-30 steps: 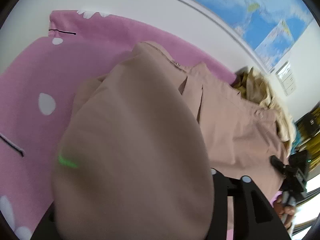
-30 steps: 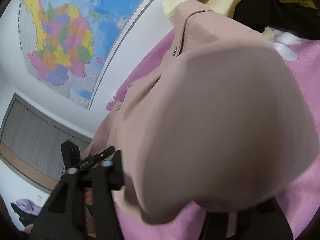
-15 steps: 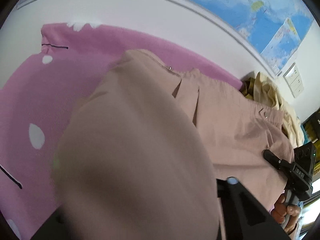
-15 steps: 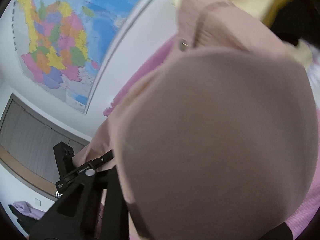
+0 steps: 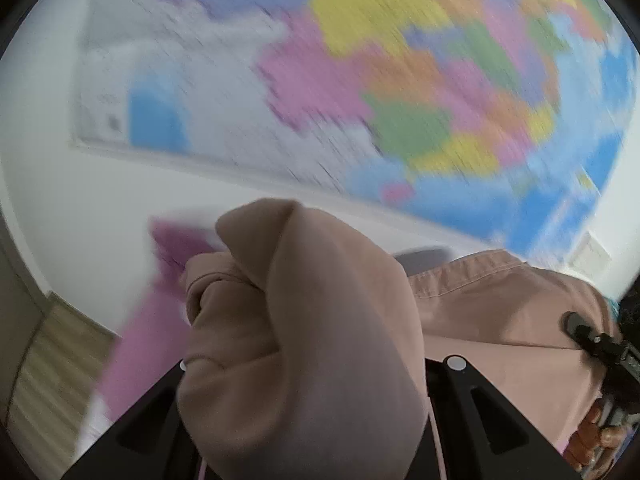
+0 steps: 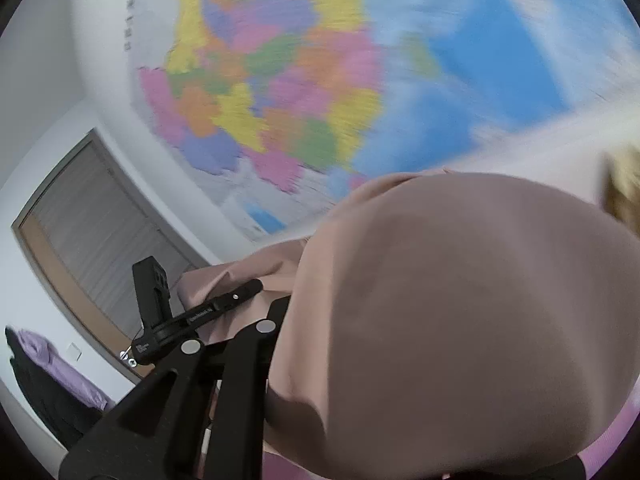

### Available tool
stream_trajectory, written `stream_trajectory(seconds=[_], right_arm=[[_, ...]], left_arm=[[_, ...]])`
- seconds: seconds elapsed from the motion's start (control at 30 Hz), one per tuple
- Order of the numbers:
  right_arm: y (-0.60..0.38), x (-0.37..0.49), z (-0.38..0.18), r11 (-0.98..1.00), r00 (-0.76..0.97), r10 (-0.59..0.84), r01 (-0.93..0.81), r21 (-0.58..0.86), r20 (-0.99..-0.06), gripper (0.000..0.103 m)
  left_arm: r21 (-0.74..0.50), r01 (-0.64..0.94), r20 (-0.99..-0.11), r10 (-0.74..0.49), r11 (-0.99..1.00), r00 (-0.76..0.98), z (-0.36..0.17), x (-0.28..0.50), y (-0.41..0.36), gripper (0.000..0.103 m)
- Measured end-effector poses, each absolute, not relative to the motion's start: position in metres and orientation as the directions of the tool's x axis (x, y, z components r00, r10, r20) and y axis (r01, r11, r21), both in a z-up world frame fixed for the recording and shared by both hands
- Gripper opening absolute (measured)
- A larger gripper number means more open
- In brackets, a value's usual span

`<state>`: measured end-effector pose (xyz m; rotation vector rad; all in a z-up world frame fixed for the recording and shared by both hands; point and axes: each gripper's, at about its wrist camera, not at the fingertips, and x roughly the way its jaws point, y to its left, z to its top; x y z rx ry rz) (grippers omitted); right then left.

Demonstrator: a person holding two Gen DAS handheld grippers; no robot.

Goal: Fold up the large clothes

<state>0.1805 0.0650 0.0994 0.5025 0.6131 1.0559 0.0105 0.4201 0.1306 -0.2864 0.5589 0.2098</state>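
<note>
The wall map [image 5: 400,80] fills both views, but only the left wrist view shows the pink bed sheet [image 5: 136,344] and floor at lower left; the right shows a grey door [image 6: 92,240]. The beige garment [image 6: 460,312] hangs raised before the wall, its hemmed edge [image 5: 472,270] stretched between both tools. Left hand-held gripper [image 5: 316,364] and right hand-held gripper [image 6: 280,320] have just been closing and pinch bunched beige cloth.

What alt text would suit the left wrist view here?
A bunched fold of dusty-pink garment fills the foreground, clamped in the left gripper. Behind it hang a blurred colourful wall map and a white wall; the right gripper shows at the right edge.
</note>
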Motion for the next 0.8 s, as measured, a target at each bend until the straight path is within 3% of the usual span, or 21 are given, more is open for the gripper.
stream_trajectory(seconds=[0.2,0.3,0.4,0.47,0.5,0.57,0.67,0.73,0.8], right_arm=[[0.162,0.190,0.104,0.289,0.247,0.956,-0.724,0.626,-0.156,0.015],[0.216,0.192,0.055,0.292,0.146,0.952,-0.696,0.656,-0.268,0.017],[0.251,0.196,-0.013,0.355,0.037,0.905,-0.610,0.708,-0.423,0.024],[0.252,0.198,-0.045,0.385,-0.012,0.880,-0.565,0.730,-0.474,0.037],[0.246,0.199,-0.050,0.378,-0.019,0.885,-0.555,0.741,-0.466,0.037],[0.227,0.200,-0.049,0.360,-0.021,0.895,-0.554,0.750,-0.446,0.054],[0.195,0.203,-0.040,0.356,-0.001,0.901,-0.568,0.742,-0.434,0.069],[0.176,0.214,-0.037,0.376,0.043,0.905,-0.544,0.750,-0.423,0.074],[0.162,0.223,-0.043,0.367,0.051,0.916,-0.507,0.780,-0.398,0.072]], left_arm=[[-0.172,-0.423,-0.478,0.300,0.890,0.826,0.143,-0.001,0.499,0.014],[-0.160,-0.541,-0.531,0.390,0.826,0.752,0.098,-0.003,0.549,0.014],[-0.131,-0.617,-0.666,0.392,0.776,0.635,0.038,0.000,0.584,0.014],[-0.124,-0.653,-0.731,0.375,0.747,0.569,-0.001,-0.003,0.602,0.016],[-0.150,-0.655,-0.745,0.351,0.741,0.567,-0.014,-0.009,0.609,0.020],[-0.202,-0.650,-0.754,0.307,0.732,0.580,-0.022,-0.020,0.617,0.034],[-0.250,-0.622,-0.756,0.252,0.742,0.604,-0.025,-0.032,0.622,0.043],[-0.281,-0.591,-0.768,0.191,0.756,0.611,-0.029,-0.032,0.621,0.059],[-0.297,-0.571,-0.772,0.159,0.766,0.615,-0.034,-0.027,0.618,0.060]])
